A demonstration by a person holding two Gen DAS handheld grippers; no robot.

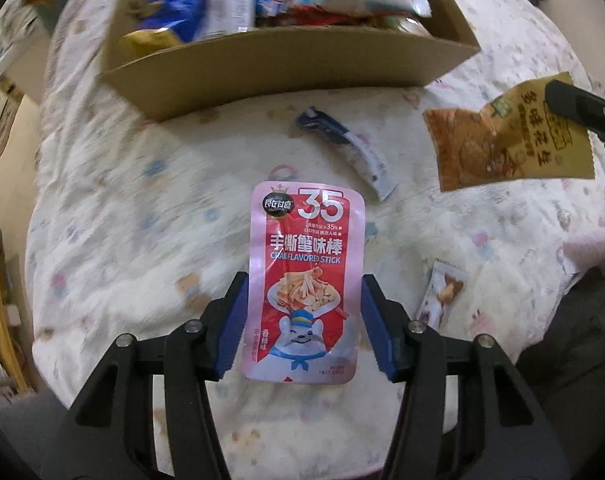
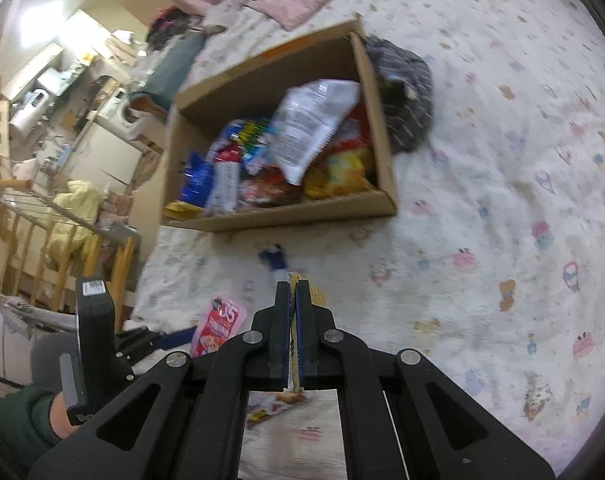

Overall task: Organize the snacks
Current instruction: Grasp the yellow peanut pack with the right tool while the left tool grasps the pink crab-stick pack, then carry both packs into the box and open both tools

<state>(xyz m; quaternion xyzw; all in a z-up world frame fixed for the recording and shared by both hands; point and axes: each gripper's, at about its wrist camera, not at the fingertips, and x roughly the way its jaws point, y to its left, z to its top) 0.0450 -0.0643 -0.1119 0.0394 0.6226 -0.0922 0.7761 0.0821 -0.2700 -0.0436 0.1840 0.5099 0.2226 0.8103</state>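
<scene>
Snacks mid-sort on a bed point(image 1: 114, 208) spread with a cartoon-print sheet: a person works two hand-held grippers toward an open cardboard box point(image 1: 286, 68) already heaped with packets, evidently the collecting point for the loose ones

Left gripper point(image 1: 304, 320), pointing steeply down, has its blue fingers point(image 1: 232, 328) set against the long edges of a pink crab stick pack point(image 1: 306, 276); the pack appears clamped edge to edge and lifted off the sheet, label up, a grip that keeps the flat pouch from folding

Right gripper point(image 2: 293, 300) has its fingers pressed together on the top seam of an orange peanut bag point(image 1: 510, 144), which hangs free above the bed, well clear of the box; pinching the seam spares the contents and lets the bag dangle for a drop

Still lying on the sheet are a blue-and-white wrapper point(image 1: 350, 148), between the box and the crab pack, and a small packet point(image 1: 442, 292) near the bed's edge; both look to be next in line

Judged from this, each held snack needs only to be carried over the near wall of the box and let go
</scene>
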